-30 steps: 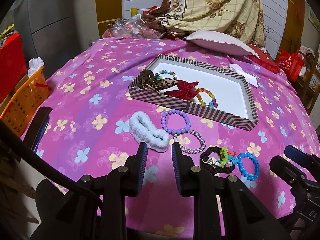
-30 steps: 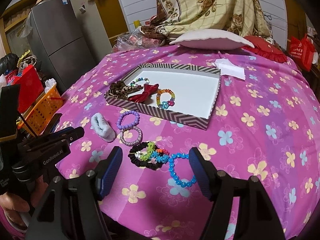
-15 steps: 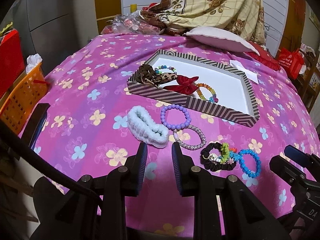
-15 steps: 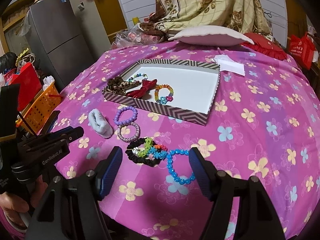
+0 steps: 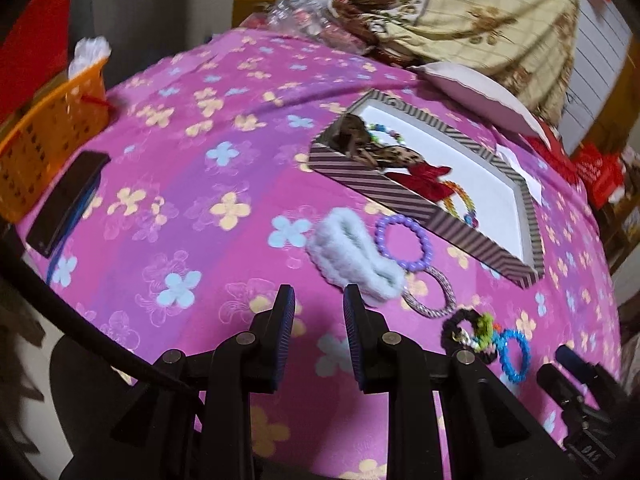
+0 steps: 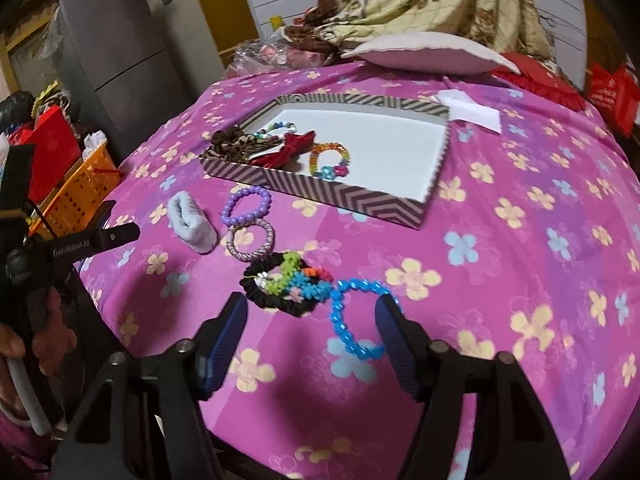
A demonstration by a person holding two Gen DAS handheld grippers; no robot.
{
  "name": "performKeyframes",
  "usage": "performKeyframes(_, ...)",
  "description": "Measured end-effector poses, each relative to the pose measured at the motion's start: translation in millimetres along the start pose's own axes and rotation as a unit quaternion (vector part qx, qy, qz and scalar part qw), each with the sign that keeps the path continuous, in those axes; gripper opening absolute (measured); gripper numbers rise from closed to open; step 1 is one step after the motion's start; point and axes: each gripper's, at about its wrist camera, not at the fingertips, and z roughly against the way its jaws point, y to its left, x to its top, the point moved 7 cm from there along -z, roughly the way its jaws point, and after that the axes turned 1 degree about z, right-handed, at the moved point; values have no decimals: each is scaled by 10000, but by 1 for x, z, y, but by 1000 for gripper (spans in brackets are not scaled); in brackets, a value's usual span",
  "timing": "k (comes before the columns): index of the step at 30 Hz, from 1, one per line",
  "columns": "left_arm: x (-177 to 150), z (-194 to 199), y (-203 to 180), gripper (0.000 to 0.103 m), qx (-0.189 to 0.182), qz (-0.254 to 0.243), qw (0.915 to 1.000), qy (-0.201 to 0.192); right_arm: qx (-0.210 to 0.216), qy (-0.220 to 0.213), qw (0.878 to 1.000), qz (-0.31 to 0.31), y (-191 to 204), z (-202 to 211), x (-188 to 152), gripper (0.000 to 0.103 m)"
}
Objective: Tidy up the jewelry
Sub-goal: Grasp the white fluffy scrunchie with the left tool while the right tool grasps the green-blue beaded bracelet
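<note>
A striped box on the pink flowered cover holds a leopard scrunchie, a red bow and bead bracelets. In front of it lie a white fluffy scrunchie, a purple bead bracelet, a silver bangle, a black scrunchie with coloured beads and a blue bead bracelet. My right gripper hangs low over the blue bracelet, its jaws closing, the pads not touching it. My left gripper stands partly open and empty just left of the white scrunchie.
An orange basket and a dark phone sit at the left edge. A white pillow, a folded blanket and a white paper lie behind the box. A person's hand holds the left gripper.
The left gripper swung left and rolled, so the scene now looks tilted and blurred. The right gripper sank toward the blue bracelet and its jaws narrowed.
</note>
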Motion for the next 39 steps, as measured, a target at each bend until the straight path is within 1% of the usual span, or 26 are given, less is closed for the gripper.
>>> performKeyframes(2, 4, -5, 10, 34, -69, 216, 9997, 73, 51, 44, 9998, 164, 7, -8, 5, 52)
performKeyframes(5, 10, -12, 20, 37, -186, 466, 9986, 169, 104, 152, 9992, 366, 16, -24, 13, 46)
performKeyframes(8, 14, -17, 21, 40, -391, 619, 9969, 279, 192, 289, 9988, 359, 20, -41, 17, 42)
performKeyframes(11, 19, -21, 14, 44, -585, 696, 9953, 325, 181, 382, 9986, 311, 19, -54, 17, 40)
performKeyframes(15, 27, -32, 4, 50, -715, 831, 9932, 379, 217, 446, 9985, 253, 16, -63, 16, 38)
performKeyframes(18, 28, -45, -3, 51, -700, 953, 9915, 545, 244, 439, 9984, 267, 15, -66, 15, 37)
performKeyframes(19, 29, -48, -6, 51, -663, 949, 9917, 556, 257, 438, 9983, 270, 15, -66, 15, 33)
performKeyframes(20, 29, -51, -7, 51, -582, 932, 9925, 539, 287, 435, 9983, 277, 14, -66, 14, 25)
performKeyframes(21, 29, -54, -8, 51, -448, 924, 9933, 533, 301, 436, 9982, 282, 14, -66, 14, 21)
performKeyframes(22, 28, -58, -8, 51, -343, 928, 9936, 554, 323, 428, 9981, 290, 14, -66, 13, 13)
performKeyframes(23, 27, -61, -9, 51, -313, 915, 9937, 561, 336, 424, 9981, 293, 14, -66, 13, 9)
performKeyframes(25, 27, -65, -11, 51, -252, 816, 9949, 530, 393, 411, 9981, 257, 13, -64, 12, 8)
performKeyframes(26, 27, -65, -11, 49, -182, 721, 9960, 506, 437, 387, 9981, 212, 12, -61, 12, 8)
performKeyframes(27, 27, -64, -11, 40, -176, 651, 9967, 444, 473, 360, 9981, 181, 12, -59, 12, 8)
performKeyframes(30, 26, -62, -10, 24, -262, 565, 9970, 464, 722, 201, 9972, -2, 10, -42, 17, 8)
performKeyframes(34, 29, -52, -7, 20, -469, 629, 9956, 508, 892, -23, 9960, -75, 9, -20, 29, 5)
performKeyframes(36, 32, -46, -8, 20, -536, 635, 9955, 465, 992, -155, 9949, -66, 10, -7, 37, 5)
performKeyframes(37, 34, -41, -9, 20, -560, 605, 9957, 420, 993, -210, 9948, -36, 11, -3, 42, 5)
performKeyframes(39, 39, -34, -11, 20, -585, 533, 9963, 332, 856, -270, 9960, 37, 10, 1, 48, 5)
